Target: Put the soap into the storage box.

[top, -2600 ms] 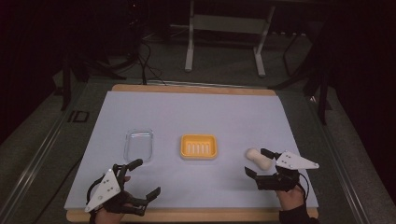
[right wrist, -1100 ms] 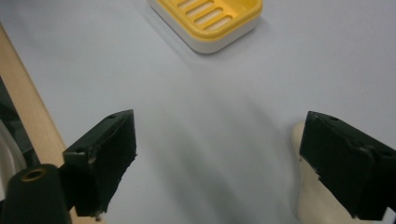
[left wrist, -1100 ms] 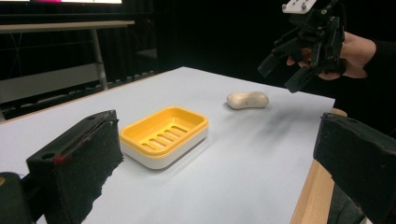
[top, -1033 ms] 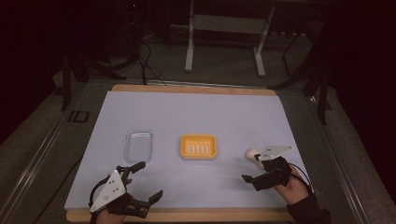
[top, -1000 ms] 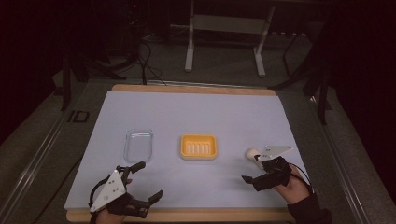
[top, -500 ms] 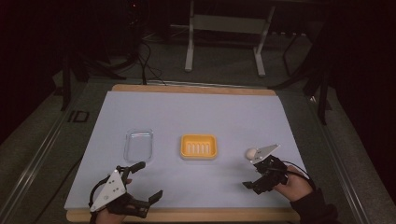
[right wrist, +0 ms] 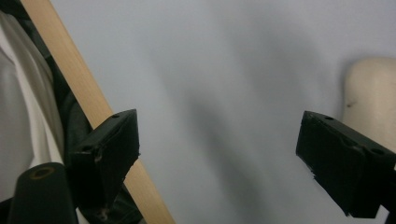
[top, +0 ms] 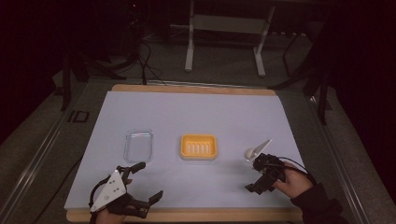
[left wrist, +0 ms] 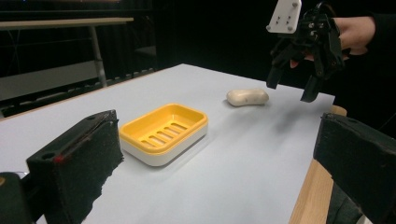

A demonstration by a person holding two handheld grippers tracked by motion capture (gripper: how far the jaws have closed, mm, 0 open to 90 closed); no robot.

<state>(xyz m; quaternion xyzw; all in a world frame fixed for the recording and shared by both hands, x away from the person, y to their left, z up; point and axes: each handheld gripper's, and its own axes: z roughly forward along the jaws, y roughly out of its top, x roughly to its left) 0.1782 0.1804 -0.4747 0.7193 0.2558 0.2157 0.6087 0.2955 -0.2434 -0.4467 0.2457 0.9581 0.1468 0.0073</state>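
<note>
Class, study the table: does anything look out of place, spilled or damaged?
Nothing is spilled or visibly damaged. One thing sits oddly: the bar of soap lies bare on the white table cover, apart from the empty yellow soap dish. The right gripper hangs open just above the soap, not touching it.

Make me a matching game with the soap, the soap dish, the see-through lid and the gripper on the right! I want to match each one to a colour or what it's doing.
Things:
1. bar of soap
2. soap dish
3. clear lid
4. right gripper

Descriptions:
A. yellow with slots in its floor
B. see-through, lying left of the yellow thing
C. jaws open, empty, raised above the table
D. cream-coloured, lying bare on the white tabletop

Pairs: 1-D, 2-A, 3-B, 4-C
</note>
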